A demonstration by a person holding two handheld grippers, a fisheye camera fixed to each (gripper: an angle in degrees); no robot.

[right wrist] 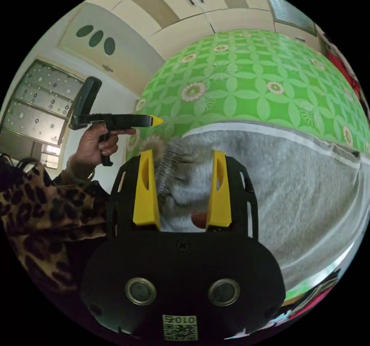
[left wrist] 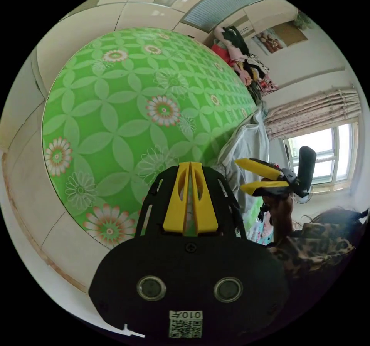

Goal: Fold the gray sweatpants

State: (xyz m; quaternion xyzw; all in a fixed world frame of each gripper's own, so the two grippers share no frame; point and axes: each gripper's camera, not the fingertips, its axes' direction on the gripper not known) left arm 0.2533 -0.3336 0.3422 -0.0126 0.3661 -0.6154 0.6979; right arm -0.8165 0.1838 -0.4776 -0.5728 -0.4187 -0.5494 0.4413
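Gray sweatpants lie unfolded on the green sheet (nothing folded yet), right gripper wide over them, left gripper closed empty.

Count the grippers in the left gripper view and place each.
2. The left gripper, jaws together, is over the green bedsheet. The right gripper, jaws apart, is beside the gray sweatpants.

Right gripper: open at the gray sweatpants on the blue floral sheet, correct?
Not quite: the sheet is green floral, not blue, as the right gripper view shows. The right gripper is open at the gray sweatpants.
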